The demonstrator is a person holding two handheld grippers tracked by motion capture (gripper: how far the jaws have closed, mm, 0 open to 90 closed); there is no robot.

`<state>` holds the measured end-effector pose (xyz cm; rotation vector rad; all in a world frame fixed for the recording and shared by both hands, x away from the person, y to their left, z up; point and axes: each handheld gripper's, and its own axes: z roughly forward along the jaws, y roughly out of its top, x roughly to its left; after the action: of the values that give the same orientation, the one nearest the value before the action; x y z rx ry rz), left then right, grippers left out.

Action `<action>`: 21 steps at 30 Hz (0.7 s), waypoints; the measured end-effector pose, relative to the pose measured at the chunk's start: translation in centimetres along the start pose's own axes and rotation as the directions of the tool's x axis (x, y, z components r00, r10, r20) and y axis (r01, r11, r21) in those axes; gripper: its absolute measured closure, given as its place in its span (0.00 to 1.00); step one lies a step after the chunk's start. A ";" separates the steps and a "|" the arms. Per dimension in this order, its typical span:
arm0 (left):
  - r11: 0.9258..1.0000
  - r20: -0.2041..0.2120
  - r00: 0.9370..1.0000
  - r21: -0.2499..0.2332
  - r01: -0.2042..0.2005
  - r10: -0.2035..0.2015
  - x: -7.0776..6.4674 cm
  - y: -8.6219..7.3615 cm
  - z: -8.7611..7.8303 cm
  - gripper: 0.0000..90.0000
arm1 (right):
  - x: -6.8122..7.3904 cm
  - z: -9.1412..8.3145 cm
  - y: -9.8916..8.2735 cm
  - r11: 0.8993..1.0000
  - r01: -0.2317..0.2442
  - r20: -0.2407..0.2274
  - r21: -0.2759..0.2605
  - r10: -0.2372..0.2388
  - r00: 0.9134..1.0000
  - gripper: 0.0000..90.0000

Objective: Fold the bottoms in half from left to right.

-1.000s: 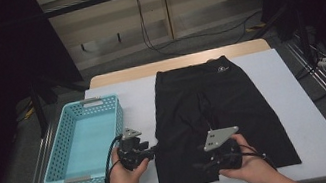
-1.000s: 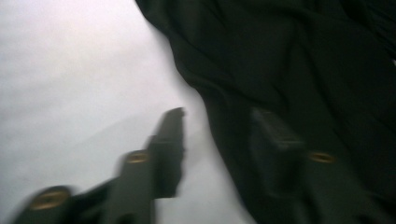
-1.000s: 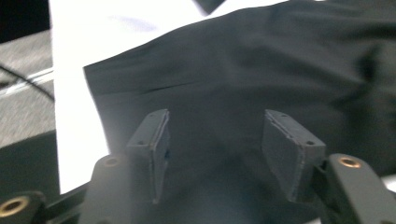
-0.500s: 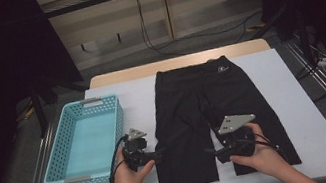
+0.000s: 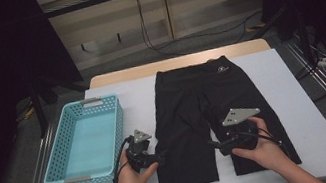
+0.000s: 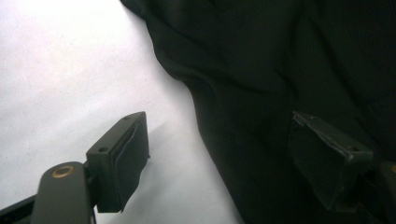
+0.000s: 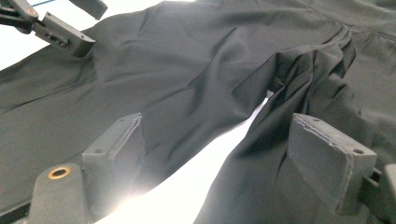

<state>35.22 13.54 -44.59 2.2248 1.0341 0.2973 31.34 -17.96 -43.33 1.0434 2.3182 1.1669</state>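
Shorts (image 5: 205,114) lying flat mid-tabletop (image 5: 294,99), hems nearing front edge | left hand-held gripper (image 5: 161,157) straddling outer hem, right hand-held gripper (image 5: 213,144) between legs, both wide, just opening, gripping nothing.

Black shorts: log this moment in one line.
black shorts flat on table | left gripper open, outer edge | right gripper open, between legs | basket empty

You have plain black shorts (image 5: 205,109) with a small pale logo (image 5: 220,68) at the waistband, lying on a white bench (image 5: 294,99) with a light wood far edge. Your basket (image 5: 83,141) is turquoise, perforated all over, with grey handles. Both grippers' fingers (image 7: 331,158) are matte black.
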 end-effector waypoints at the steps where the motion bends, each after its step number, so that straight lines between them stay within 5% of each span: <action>1: 1.000 -0.002 1.000 0.007 -0.010 0.010 -0.1 0.0 0.1 0.24 | 0.0 0.1 0.0 1.000 -0.001 0.001 0.001 0.001 1.000 0.21; 6: 0.999 -0.025 0.999 0.011 -0.032 0.033 -0.7 0.1 0.4 0.30 | 0.0 0.1 0.0 1.000 0.005 0.004 0.001 -0.005 1.000 0.21; 13: 0.999 0.004 1.000 0.032 -0.016 0.016 -1.6 0.6 0.3 0.69 | -0.2 0.3 -0.1 1.000 -0.003 0.025 0.007 0.003 1.000 0.21; 21: 0.999 0.058 0.998 0.033 0.032 -0.034 -1.6 0.8 0.4 0.95 | -0.7 0.8 0.3 1.000 -0.015 0.059 -0.003 0.015 0.998 0.20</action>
<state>34.84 11.78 -44.29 2.2293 1.0496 0.2015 32.42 -17.94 -43.55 1.0814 2.2670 1.1292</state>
